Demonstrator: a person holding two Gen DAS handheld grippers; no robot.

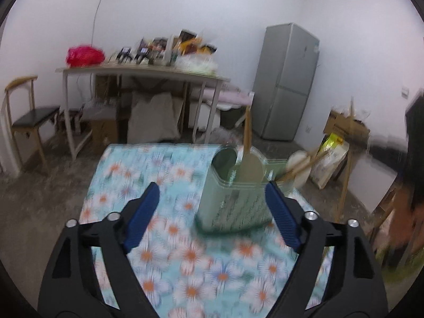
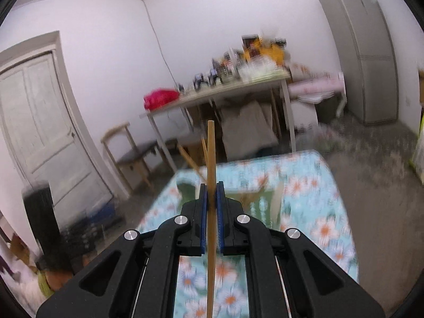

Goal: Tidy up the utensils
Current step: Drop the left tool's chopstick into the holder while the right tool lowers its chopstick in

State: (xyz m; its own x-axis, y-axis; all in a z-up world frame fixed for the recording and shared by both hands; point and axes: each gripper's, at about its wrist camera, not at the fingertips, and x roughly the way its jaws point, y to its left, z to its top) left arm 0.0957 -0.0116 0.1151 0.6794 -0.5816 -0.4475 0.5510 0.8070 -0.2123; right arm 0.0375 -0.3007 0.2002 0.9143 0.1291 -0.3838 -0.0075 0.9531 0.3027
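The left tool [image 1: 212, 201] is spread wide, grasping nothing, over the flowered table [image 1: 164, 175]; a green utensil holder [image 1: 233, 201] stands near the table's far right corner. The right tool [image 2: 212, 193] is clenched on a wooden chopstick [image 2: 211, 159]

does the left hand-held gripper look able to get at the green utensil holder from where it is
Probably yes. The left hand-held gripper is open with nothing between its fingers, and the green utensil holder stands just ahead on the floral tablecloth, slightly toward the right finger.
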